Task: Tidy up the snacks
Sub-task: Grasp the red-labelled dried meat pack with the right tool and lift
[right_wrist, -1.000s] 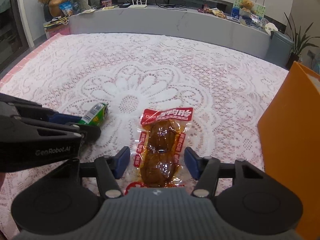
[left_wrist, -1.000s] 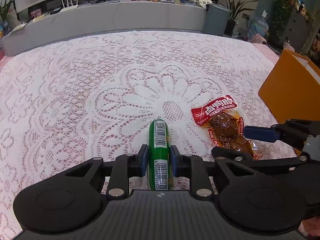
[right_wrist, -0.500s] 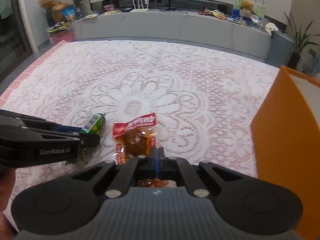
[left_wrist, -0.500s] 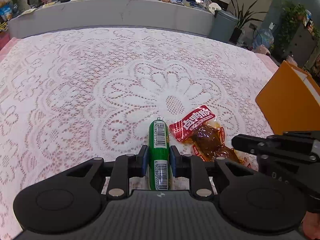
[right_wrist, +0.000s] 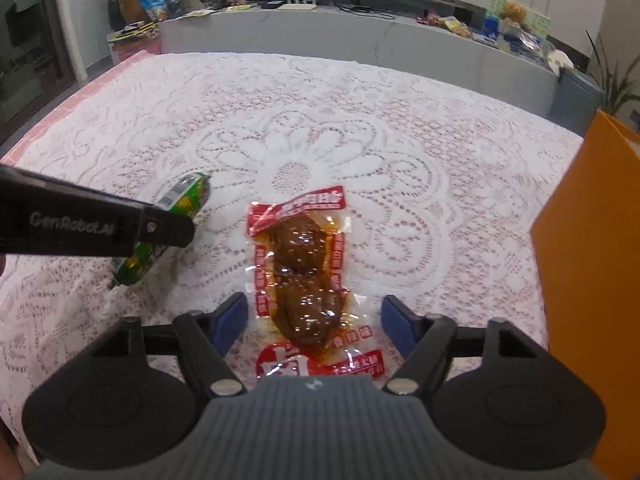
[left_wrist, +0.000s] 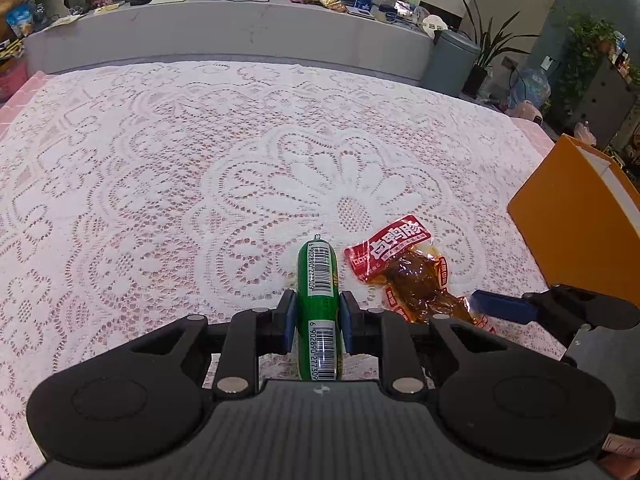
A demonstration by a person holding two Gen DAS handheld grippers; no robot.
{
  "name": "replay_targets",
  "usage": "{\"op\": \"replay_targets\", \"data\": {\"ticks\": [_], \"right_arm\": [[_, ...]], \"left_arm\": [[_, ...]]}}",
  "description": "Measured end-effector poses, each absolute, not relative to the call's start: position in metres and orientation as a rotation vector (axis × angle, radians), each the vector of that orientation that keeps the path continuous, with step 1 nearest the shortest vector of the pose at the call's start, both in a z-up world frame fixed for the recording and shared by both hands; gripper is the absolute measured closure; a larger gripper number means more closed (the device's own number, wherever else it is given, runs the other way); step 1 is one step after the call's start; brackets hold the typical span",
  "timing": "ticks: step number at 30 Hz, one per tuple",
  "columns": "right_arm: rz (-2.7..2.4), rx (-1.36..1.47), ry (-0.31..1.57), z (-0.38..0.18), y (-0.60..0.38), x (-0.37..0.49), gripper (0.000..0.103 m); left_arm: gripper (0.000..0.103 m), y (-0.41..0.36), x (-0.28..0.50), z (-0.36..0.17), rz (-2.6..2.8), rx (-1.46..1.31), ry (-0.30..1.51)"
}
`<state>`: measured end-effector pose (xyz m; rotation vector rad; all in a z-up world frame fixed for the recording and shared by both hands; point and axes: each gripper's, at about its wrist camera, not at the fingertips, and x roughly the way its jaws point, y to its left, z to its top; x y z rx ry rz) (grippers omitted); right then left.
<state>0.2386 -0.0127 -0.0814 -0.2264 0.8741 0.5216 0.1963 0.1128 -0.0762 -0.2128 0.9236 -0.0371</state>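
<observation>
Left gripper [left_wrist: 318,316] is clamped on the green sausage stick [left_wrist: 319,300], both blue pads pressed against its sides, barcode label facing up, far tip pointing toward the far edge of the table. From the right wrist view the same stick [right_wrist: 176,216] sits tilted with its lower end off the lace tablecloth [left_wrist: 160,184], so it reads as lifted rather than lying flat. Right gripper [right_wrist: 314,320] has jaws spread wide, having just been opening; the red-and-clear meat snack pouch [right_wrist: 304,264] lies flat on the cloth between them, pads clear of both its edges, not gripped. Pouch is near the middle of the table toward the near edge, just beside the sausage stick on its right, red header end pointing away. Orange box [right_wrist: 592,272] stands at the right edge of the table, apart from the pouch. Grey counter [left_wrist: 240,36] with clutter runs behind the far edge.
</observation>
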Motion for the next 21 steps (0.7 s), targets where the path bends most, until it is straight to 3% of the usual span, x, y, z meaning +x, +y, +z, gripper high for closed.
{"op": "replay_targets", "data": {"ticks": [1, 2, 13, 14, 15, 16, 21], "right_arm": [[0.523, -0.229, 0.872, -0.081, -0.012, 0.237, 0.041], [0.518, -0.233, 0.860, -0.080, -0.013, 0.235, 0.053], [0.556, -0.244, 0.794, -0.059, -0.012, 0.222, 0.074], [0.559, -0.231, 0.777, -0.054, -0.013, 0.219, 0.082], [0.560, -0.218, 0.752, -0.047, -0.015, 0.216, 0.099], [0.551, -0.208, 0.725, -0.040, -0.018, 0.213, 0.103], [0.575, -0.165, 0.735, -0.031, -0.024, 0.204, 0.103]], "left_arm": [[0.079, 0.113, 0.196, -0.076, -0.038, -0.214, 0.923], [0.079, 0.114, 0.197, -0.076, -0.039, -0.216, 0.923], [0.079, 0.112, 0.191, -0.071, -0.047, -0.230, 0.913], [0.079, 0.112, 0.191, -0.069, -0.048, -0.233, 0.911], [0.079, 0.112, 0.190, -0.068, -0.049, -0.239, 0.909], [0.079, 0.112, 0.189, -0.066, -0.048, -0.248, 0.908], [0.079, 0.107, 0.182, -0.059, -0.042, -0.268, 0.901]]}}
